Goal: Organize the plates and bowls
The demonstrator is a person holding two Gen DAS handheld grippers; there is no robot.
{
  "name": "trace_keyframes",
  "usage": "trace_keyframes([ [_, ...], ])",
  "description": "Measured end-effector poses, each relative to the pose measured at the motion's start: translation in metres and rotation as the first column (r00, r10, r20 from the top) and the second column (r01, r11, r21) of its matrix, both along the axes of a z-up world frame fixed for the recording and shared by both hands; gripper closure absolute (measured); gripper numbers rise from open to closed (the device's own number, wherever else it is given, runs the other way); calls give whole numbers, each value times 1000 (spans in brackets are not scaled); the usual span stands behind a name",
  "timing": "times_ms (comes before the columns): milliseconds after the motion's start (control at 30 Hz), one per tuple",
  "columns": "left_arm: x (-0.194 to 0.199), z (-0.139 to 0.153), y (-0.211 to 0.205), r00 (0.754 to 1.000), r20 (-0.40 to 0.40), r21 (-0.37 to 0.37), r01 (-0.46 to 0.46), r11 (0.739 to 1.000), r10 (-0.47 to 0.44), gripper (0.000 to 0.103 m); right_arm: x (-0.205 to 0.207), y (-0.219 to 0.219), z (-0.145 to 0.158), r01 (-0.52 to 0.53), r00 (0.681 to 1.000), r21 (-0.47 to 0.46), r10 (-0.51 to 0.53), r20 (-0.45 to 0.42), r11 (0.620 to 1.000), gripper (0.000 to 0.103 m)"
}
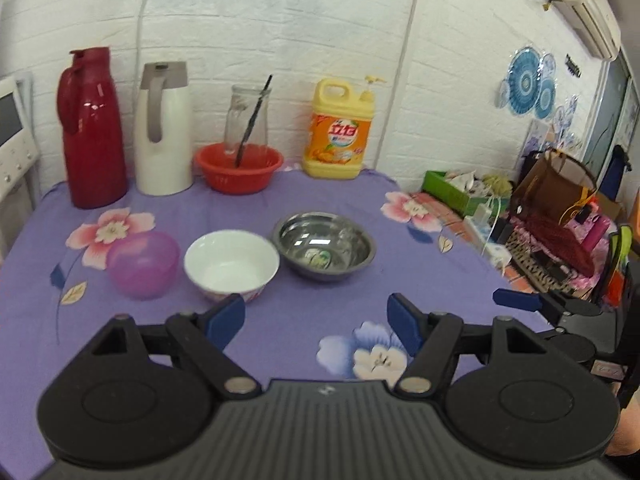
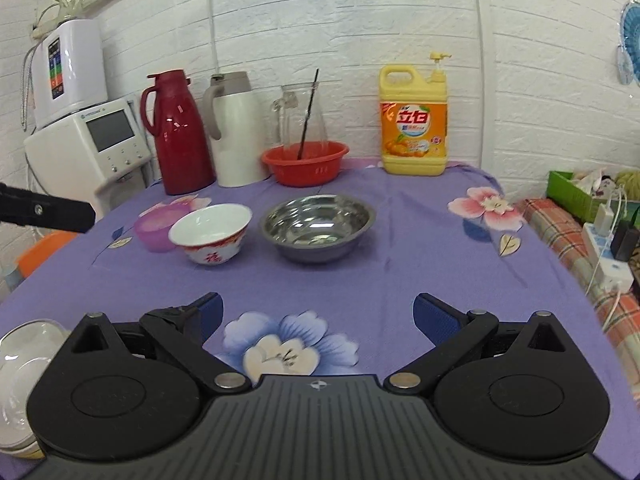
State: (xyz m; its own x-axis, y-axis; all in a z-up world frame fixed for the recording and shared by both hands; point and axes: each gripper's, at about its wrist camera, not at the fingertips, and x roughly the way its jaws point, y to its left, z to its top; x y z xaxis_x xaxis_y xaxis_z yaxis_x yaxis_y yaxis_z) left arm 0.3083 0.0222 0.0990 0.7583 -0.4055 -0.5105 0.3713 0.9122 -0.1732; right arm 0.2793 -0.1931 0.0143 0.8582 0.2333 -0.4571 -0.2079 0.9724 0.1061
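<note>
Three bowls stand in a row on the purple flowered tablecloth [image 1: 280, 332]: a purple plastic bowl [image 1: 143, 265], a white porcelain bowl [image 1: 231, 264] with red pattern, and a steel bowl [image 1: 324, 246]. They also show in the right wrist view: purple bowl [image 2: 158, 227], white bowl [image 2: 211, 233], steel bowl [image 2: 318, 227]. My left gripper [image 1: 316, 318] is open and empty, just in front of the white bowl. My right gripper [image 2: 318, 314] is open and empty, further back from the bowls. White plates [image 2: 24, 380] lie at the near left edge, partly hidden by my right gripper.
At the back stand a red thermos [image 1: 94, 128], a white thermos [image 1: 164, 128], a red basin [image 1: 239, 167] holding a glass jug, and a yellow detergent bottle [image 1: 340, 132]. A water dispenser [image 2: 96, 148] stands left of the table. Clutter and cables lie off the right edge [image 1: 540, 232].
</note>
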Motion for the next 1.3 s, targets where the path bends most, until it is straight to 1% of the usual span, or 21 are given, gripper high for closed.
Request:
trace_keyframes([
  [100,44,6,-19,1000,17,-7,11,1000,-11,33,31,-16,11,41,999,-4,-41,9,999,0],
  [167,78,2,-29,1000,-10,-22,19,1000,-20,33,54,-24,14,67,998,-9,-67,4,998,0],
  [233,109,-6,-36,999,-32,-46,26,999,-28,33,77,-27,13,71,997,-16,-71,-4,997,0],
  [300,140,-16,-41,998,-67,-54,16,998,-20,33,98,-28,8,78,997,-23,-79,-15,997,0],
  [367,173,-27,-46,996,-85,-57,15,998,-19,33,124,-26,0,71,997,-27,-72,-35,997,0],
  [400,190,-32,-49,995,-96,-50,10,999,-15,33,136,-25,-5,73,996,-26,-74,-48,997,0],
  [467,221,-47,-58,992,-126,-5,25,1000,-26,33,161,-24,-17,74,994,-8,-74,-86,997,0],
  [567,254,-72,-70,986,-169,84,22,996,-8,33,195,-22,-35,78,987,22,-74,-143,997,0],
  [633,271,-86,-74,979,-202,112,34,993,-11,33,212,-18,-44,65,983,35,-58,-174,997,0],
  [733,285,-99,-79,975,-220,134,37,990,-7,33,225,-10,-53,23,978,25,-17,-209,999,0],
  [800,290,-106,-82,972,-233,140,41,989,-8,33,225,-6,-55,3,979,6,-2,-203,1000,0],
  [900,293,-112,-88,971,-240,160,51,986,-12,34,224,-2,-58,-12,977,16,15,-212,1000,0],
  [1000,293,-117,-96,968,-249,181,80,980,-33,36,223,5,-62,-41,976,5,41,-213,999,0],
  [1033,292,-118,-99,967,-250,192,95,977,-45,43,222,8,-63,-57,976,1,56,-212,998,0],
  [1067,290,-120,-101,967,-248,207,108,972,-55,44,223,11,-64,-71,974,-3,69,-216,997,0],
  [1133,285,-120,-107,969,-237,238,130,963,-73,51,221,17,-64,-95,973,-36,86,-212,995,0],
  [1200,280,-119,-110,966,-241,232,149,961,-92,54,216,22,-62,-110,972,-41,98,-214,993,0],
  [1233,278,-118,-112,963,-254,212,151,966,-95,54,214,24,-60,-119,969,-23,111,-222,993,0],
  [1267,276,-116,-114,961,-261,208,146,967,-89,54,212,25,-58,-119,966,-5,114,-233,993,0],
  [1300,273,-115,-117,961,-262,220,145,965,-85,54,209,26,-56,-110,966,-7,105,-237,994,0],
])
